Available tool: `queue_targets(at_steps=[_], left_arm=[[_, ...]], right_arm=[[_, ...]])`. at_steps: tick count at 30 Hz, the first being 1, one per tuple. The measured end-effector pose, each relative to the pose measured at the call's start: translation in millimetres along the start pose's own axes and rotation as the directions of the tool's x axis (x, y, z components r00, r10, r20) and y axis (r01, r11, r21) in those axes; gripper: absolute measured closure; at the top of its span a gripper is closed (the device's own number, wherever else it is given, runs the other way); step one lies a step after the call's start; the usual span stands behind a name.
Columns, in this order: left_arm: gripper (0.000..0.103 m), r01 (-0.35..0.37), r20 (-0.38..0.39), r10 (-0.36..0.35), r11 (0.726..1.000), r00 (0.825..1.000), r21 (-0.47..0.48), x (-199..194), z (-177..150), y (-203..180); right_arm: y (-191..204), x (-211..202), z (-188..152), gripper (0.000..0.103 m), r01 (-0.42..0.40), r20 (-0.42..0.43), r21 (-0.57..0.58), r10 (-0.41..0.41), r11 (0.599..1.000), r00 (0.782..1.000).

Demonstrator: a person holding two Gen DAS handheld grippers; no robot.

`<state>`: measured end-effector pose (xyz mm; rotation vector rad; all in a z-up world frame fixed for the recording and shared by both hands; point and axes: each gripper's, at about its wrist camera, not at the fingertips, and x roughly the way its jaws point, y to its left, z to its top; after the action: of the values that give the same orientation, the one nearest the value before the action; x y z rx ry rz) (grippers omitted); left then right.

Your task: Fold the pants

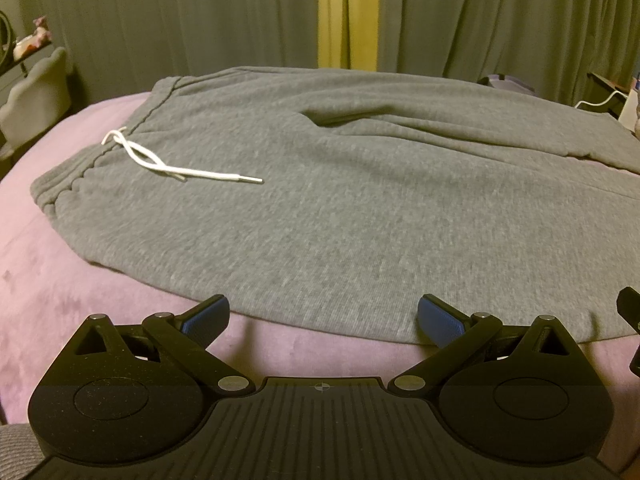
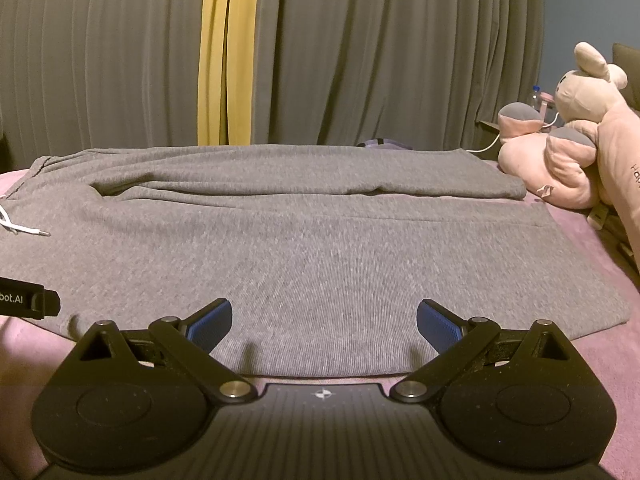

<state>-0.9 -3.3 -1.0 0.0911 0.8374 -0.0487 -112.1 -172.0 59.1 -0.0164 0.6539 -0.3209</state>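
Grey sweatpants (image 1: pixel 320 200) lie flat on a pink bed (image 1: pixel 60 280), waistband to the left with a white drawstring (image 1: pixel 160 164), legs running to the right. They also show in the right wrist view (image 2: pixel 320 248). My left gripper (image 1: pixel 323 318) is open and empty, its blue pads at the near edge of the pants by the waist end. My right gripper (image 2: pixel 325 320) is open and empty over the near edge of the leg part. The left gripper's side shows in the right wrist view (image 2: pixel 28 300).
Grey curtains (image 2: pixel 400 60) with a yellow strip (image 2: pixel 226 52) hang behind the bed. A pink plush toy (image 2: pixel 580 140) lies at the right end of the bed. A grey chair back (image 1: pixel 36 88) stands at the far left.
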Motion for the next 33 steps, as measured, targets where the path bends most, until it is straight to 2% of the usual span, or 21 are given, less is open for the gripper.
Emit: queue_targets(at_steps=[33], left_arm=[[0.000, 0.004, -0.004, -0.004, 1.000, 1.000, 0.019, 0.6, 1.6, -4.6]], right_arm=[[-0.5, 7.8, -0.5, 0.004, 0.016, -0.037, -0.005, -0.016, 1.000, 0.999]])
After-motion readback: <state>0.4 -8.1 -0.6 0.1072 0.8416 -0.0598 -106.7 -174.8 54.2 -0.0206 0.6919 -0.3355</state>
